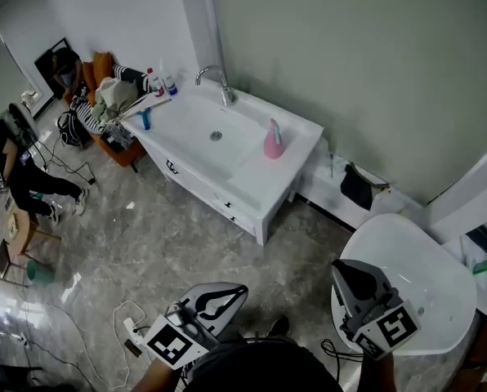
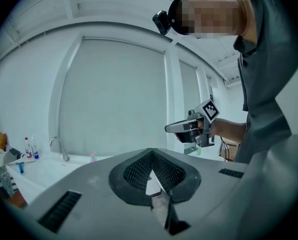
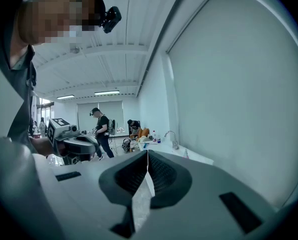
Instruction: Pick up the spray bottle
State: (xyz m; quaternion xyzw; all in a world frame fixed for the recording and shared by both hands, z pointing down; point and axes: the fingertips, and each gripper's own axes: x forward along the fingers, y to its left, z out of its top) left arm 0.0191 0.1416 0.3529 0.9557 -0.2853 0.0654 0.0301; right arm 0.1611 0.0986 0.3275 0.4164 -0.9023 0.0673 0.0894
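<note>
A pink spray bottle stands upright on the right part of a white sink counter, far ahead of both grippers. It shows as a small pink shape in the left gripper view. My left gripper is low in the head view, over the floor, its jaws closed together with nothing between them. My right gripper hovers at the edge of a white round basin, also shut and empty. Each gripper view shows its own pads meeting, left gripper and right gripper.
A faucet and small bottles stand at the counter's far end, beside a chair piled with clothes. A white round basin sits at the right. Cables lie on the marble floor. People are at the left.
</note>
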